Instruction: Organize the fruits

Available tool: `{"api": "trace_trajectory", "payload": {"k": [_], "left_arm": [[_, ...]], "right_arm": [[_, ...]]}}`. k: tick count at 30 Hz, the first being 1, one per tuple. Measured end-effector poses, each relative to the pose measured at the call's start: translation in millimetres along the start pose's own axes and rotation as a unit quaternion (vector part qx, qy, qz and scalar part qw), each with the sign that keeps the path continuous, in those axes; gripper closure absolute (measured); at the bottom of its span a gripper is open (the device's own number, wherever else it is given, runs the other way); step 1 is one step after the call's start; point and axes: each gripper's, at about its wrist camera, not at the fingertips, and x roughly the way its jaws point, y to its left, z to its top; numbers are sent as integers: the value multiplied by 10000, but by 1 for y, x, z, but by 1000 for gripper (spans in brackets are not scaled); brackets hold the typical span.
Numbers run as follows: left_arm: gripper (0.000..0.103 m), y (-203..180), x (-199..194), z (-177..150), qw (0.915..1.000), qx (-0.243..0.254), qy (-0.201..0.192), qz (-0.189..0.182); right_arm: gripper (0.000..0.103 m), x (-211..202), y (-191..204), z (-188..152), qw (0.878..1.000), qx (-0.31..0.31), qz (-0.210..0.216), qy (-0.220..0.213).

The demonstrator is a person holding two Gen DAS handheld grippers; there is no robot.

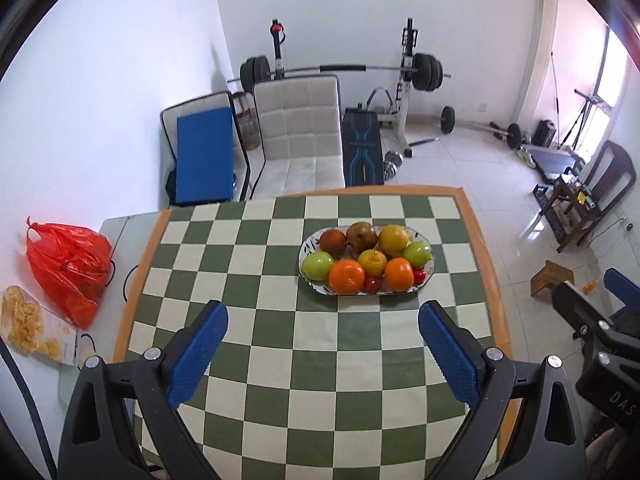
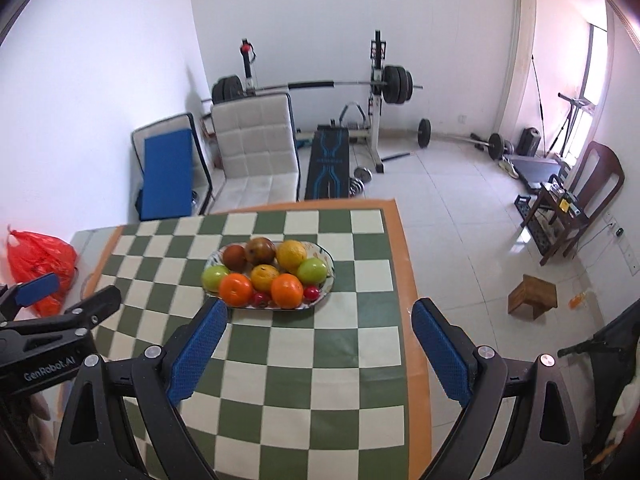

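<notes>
An oval patterned plate (image 1: 310, 280) (image 2: 327, 286) sits on the green-and-cream checkered tablecloth (image 1: 280, 360) (image 2: 340, 360). It holds several fruits: two oranges (image 1: 346, 276) (image 2: 286, 290), two green apples (image 1: 317, 265) (image 2: 312, 270), yellow citrus (image 1: 394, 239) (image 2: 291, 254), brown fruits (image 1: 361, 236) (image 2: 260, 251) and small red ones (image 1: 371, 284) (image 2: 311, 292). My left gripper (image 1: 323, 312) is open and empty, held above the cloth short of the plate. My right gripper (image 2: 320, 312) is open and empty, its left finger (image 2: 200, 344) near the plate's front edge.
A red plastic bag (image 1: 68, 264) (image 2: 38, 264) and a snack packet (image 1: 28, 324) lie left of the cloth. The table's right edge (image 1: 492, 280) (image 2: 408, 280) drops to the tiled floor. A wooden stool (image 2: 532, 296), chairs and gym gear stand beyond.
</notes>
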Motion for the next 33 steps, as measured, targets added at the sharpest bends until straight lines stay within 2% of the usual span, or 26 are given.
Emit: {"api": "trace_trajectory", "payload": {"k": [9,17,24,33], "left_arm": [[5,4,-57,-11,9995,-13,-282,-135],[5,8,-80,-18,9990,-107,-401,-181],[5,6,-76,-22,9990,-178,-363,-184],[5,3,-42,-20,9993,-228,-260,-104]], "right_arm": [[7,-80,10,-7,9992,-3,219,-343],[7,-127,13,-11,9980,-3,293,-564],[7,-127,7,-14,9983,91,408,-404],[7,-87,3,-10,9988,81,349,-346]]}}
